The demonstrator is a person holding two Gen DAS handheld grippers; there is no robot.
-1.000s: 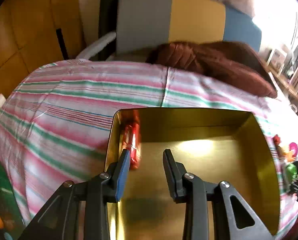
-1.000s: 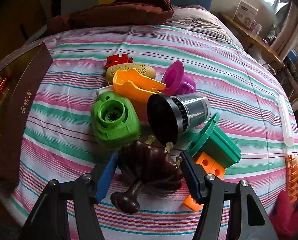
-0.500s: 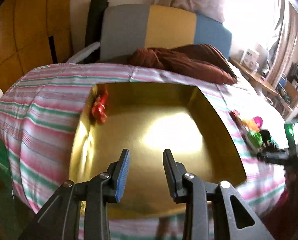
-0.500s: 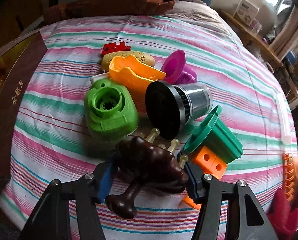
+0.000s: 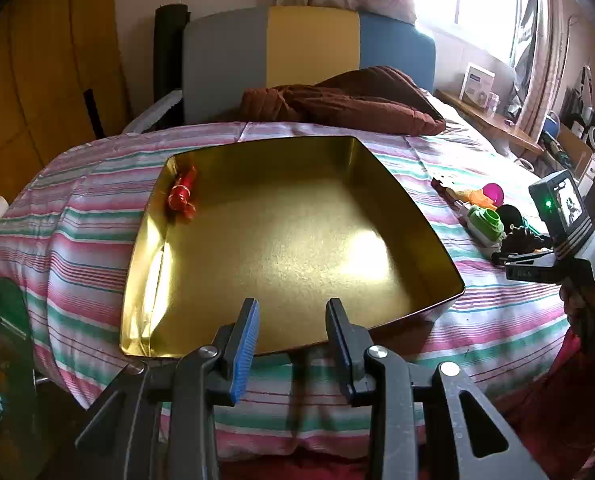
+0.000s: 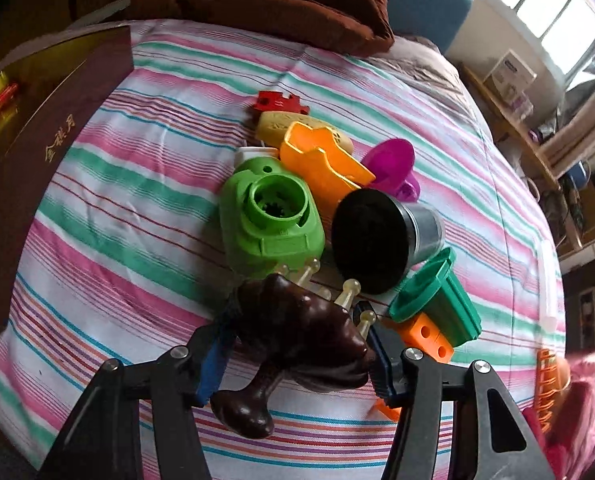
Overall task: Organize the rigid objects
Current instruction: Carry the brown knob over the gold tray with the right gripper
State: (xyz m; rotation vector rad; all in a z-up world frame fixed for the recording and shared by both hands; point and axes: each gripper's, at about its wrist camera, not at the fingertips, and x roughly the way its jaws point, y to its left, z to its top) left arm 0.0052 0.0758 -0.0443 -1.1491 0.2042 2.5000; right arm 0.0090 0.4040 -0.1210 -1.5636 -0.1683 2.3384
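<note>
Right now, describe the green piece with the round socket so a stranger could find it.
On the striped bedspread, right of the gold tin, lies a toy pile. The lime-green housing is on the pile's left edge, beside the black-ended cylinder. Only it has a raised ring with a toothed hole.

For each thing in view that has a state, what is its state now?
Gold metal tin: open, nearly empty.
Red wrapped candy: lying inside the tin.
Dark brown wooden massager: gripped by right gripper.
Left gripper: holding nothing.
Green square cup: tipped over.
</note>
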